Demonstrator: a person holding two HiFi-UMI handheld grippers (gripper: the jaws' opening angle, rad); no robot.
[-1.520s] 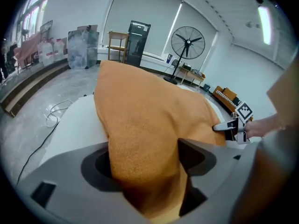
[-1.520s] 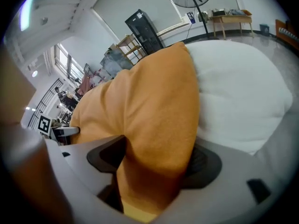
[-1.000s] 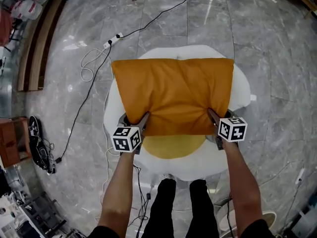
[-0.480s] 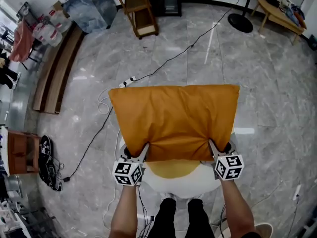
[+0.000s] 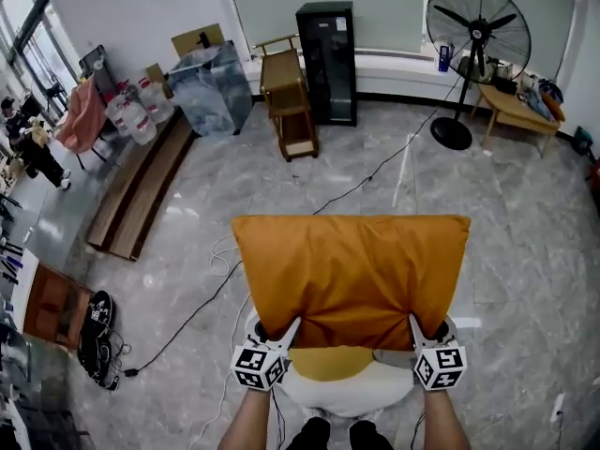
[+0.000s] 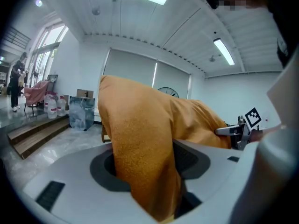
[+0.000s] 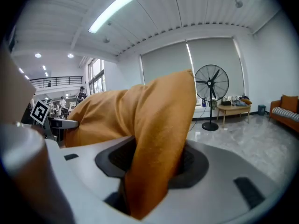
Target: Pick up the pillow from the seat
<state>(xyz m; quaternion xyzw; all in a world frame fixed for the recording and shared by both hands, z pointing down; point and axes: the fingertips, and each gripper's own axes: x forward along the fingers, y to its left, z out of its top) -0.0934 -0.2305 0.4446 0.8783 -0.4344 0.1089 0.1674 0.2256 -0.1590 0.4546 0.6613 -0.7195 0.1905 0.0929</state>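
The orange pillow (image 5: 352,279) is held out over the white seat (image 5: 349,399), covering most of it; it looks clear of the seat, though how far above I cannot tell. A yellow cushion (image 5: 328,362) lies on the seat below the pillow's near edge.

The left gripper (image 5: 291,328) is over the seat's front left and the right gripper (image 5: 413,326) over its front right. Each is clamped on a near corner of the pillow, and in both gripper views a thick fold of orange cloth fills the gap between the jaws.

The pillow looks soft and light. The cloth bunches and creases where it is pinched, but the body stays fairly flat and full, so the filling seems springy rather than limp. The weave looks slightly rough, so it should not slip easily, and nothing about it is fragile. The two near corners seem a sound place to hold, wide apart and deep in the jaws. The far edge is unsupported and may droop toward the seat if tilted
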